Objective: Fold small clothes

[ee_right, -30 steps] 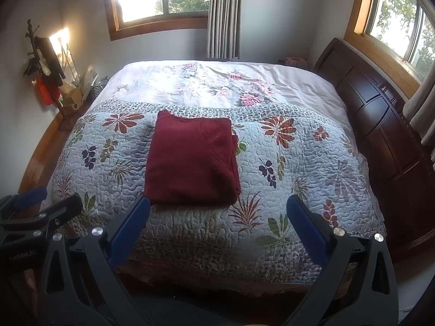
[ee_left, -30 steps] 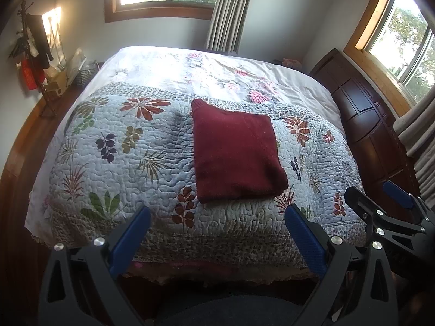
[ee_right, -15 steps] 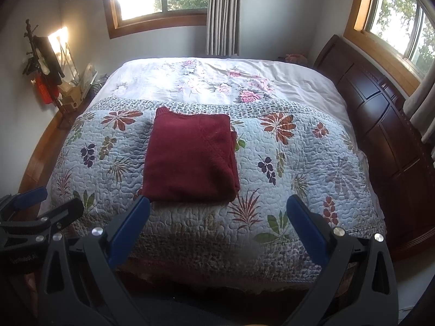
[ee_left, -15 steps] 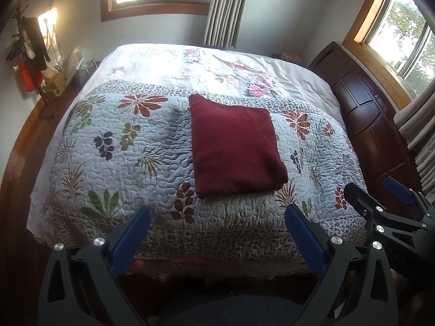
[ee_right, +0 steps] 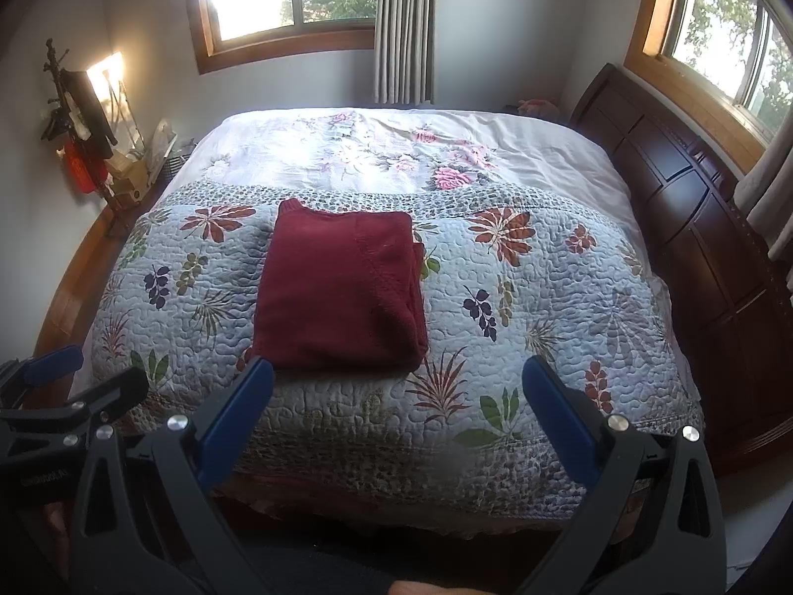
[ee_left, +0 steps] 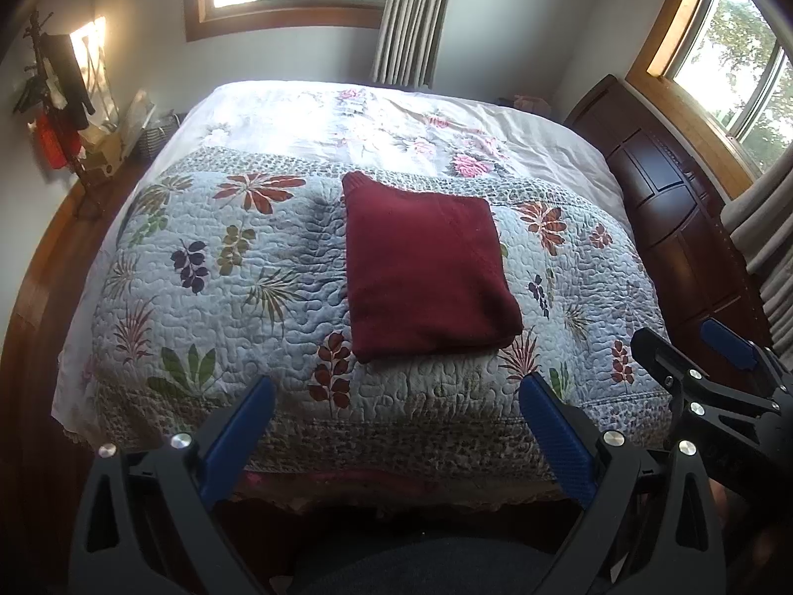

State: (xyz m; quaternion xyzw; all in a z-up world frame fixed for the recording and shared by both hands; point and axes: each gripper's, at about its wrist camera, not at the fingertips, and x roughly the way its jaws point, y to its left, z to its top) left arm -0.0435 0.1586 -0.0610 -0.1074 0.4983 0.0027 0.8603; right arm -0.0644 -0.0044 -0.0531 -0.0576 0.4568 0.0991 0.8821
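Left wrist view is showing the left claw (ee_left: 396, 426) and right claw (ee_right: 396, 406) hanging released and empty, since the dark red knitted garment (ee_left: 426, 267), already folded square, is lying ahead on the floral quilted bed (ee_left: 223, 297).
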